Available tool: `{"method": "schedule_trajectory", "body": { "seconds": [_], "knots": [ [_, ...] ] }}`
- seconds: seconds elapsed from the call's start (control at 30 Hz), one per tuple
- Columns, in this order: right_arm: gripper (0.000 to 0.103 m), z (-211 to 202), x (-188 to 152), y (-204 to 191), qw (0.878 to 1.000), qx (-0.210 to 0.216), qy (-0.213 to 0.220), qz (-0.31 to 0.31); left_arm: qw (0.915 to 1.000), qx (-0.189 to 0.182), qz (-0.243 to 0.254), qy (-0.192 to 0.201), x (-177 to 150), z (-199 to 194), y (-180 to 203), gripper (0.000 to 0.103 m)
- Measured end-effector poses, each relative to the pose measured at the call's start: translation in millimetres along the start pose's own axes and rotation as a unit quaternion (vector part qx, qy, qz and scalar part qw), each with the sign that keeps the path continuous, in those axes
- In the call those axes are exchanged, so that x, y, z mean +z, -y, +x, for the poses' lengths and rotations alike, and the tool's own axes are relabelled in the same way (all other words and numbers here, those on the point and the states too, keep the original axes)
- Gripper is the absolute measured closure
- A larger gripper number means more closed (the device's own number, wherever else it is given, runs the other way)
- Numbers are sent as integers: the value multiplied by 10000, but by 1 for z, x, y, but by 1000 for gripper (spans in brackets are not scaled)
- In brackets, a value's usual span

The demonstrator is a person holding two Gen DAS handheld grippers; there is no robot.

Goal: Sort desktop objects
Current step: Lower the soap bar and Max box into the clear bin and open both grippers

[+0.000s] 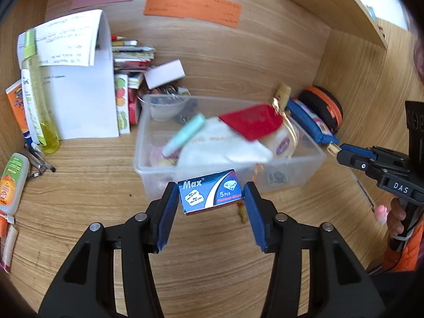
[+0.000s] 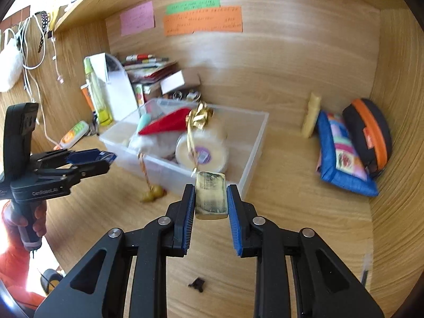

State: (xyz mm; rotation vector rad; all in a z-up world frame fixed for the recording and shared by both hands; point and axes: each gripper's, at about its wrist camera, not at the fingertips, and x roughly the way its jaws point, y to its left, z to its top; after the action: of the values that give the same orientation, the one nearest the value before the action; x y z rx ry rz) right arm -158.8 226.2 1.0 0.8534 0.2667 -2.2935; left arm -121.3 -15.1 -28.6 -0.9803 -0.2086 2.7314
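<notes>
Desk surface [image 1: 79, 185]: light wood grain.
Back panel [image 2: 278, 53]: matching wood, bearing pink note [image 2: 137, 18], green note [image 2: 193, 5], orange note [image 2: 202, 20].
Shelf [image 2: 87, 0]: overhead, wooden.
Light: bright daylight, upper corners.

My right tongs [image 2: 211, 198] grip a small gold-coloured block [image 2: 211, 198] between the blue pads [image 2: 233, 206], just in front of the clear plastic box [image 2: 249, 164] on the wooden worktop [image 2: 286, 212]. In the box lie a red pouch [image 2: 167, 125], a gold ribbon bow [image 2: 199, 116] and a round white tub [image 2: 202, 153]. My left tongs [image 2: 106, 159] reach in from the left, near the box's corner, with something blue between the tips. At the right wall lean a blue patchwork pouch [image 2: 341, 156] and a black case with an orange zip [image 2: 368, 132]. Coloured paper notes [image 2: 202, 20] are stuck on the back panel.
</notes>
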Motion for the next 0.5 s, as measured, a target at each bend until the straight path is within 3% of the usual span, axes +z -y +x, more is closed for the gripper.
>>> {"method": "schedule_trajectory", "body": {
  "seconds": [0.23, 0.5],
  "knots": [
    [81, 9, 22, 1, 9999, 8, 154, -54, 9998, 31, 10, 187, 20, -5, -7, 53],
    [81, 35, 31, 5, 10000, -20, -40, -11, 9999, 37, -25, 155, 36, 16, -14, 53]
  ]
}}
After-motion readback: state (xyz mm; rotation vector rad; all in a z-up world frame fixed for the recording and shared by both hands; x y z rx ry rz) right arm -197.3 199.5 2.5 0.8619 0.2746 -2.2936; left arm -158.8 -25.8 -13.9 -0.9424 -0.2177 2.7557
